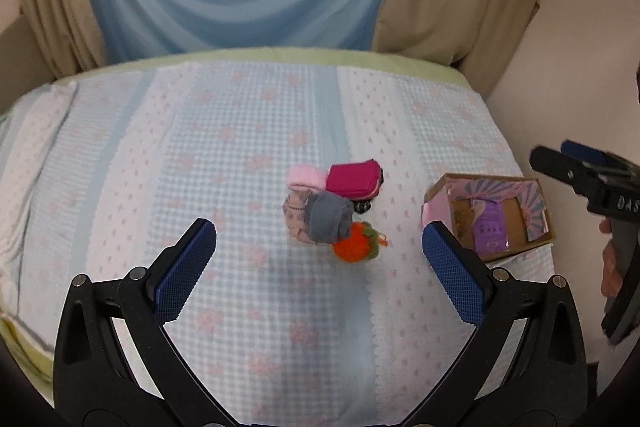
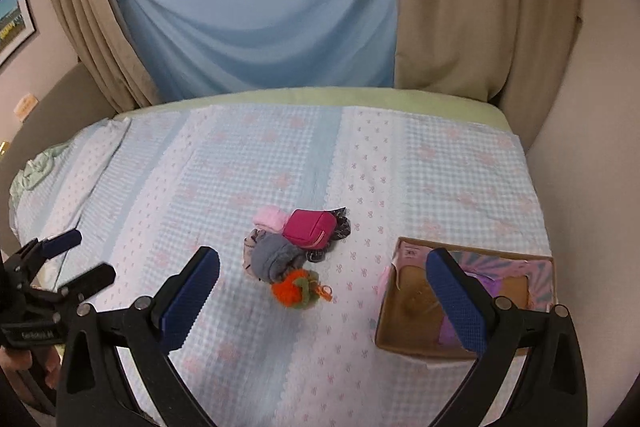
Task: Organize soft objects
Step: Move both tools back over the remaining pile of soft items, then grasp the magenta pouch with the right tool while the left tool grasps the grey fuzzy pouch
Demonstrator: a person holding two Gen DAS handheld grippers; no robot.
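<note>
A small pile of soft things lies mid-bed: a magenta pouch (image 1: 353, 180) (image 2: 309, 227), a pale pink roll (image 1: 306, 177) (image 2: 271, 216), a grey sock roll (image 1: 330, 217) (image 2: 274, 256), a patterned sock (image 1: 295, 211), a dark scrunchie (image 2: 340, 225) and an orange knitted pumpkin (image 1: 354, 247) (image 2: 295, 289). An open cardboard box (image 1: 493, 215) (image 2: 408, 303) sits to their right. My left gripper (image 1: 320, 259) is open and empty, above the bed short of the pile. My right gripper (image 2: 324, 291) is open and empty, its right finger over the box.
The bed carries a light blue checked cover (image 1: 240, 147) with a green sheet edge (image 1: 320, 57) at the far side. Beige curtains (image 2: 480, 7) and a blue drape (image 2: 272, 7) hang behind. A wall runs along the bed's right side.
</note>
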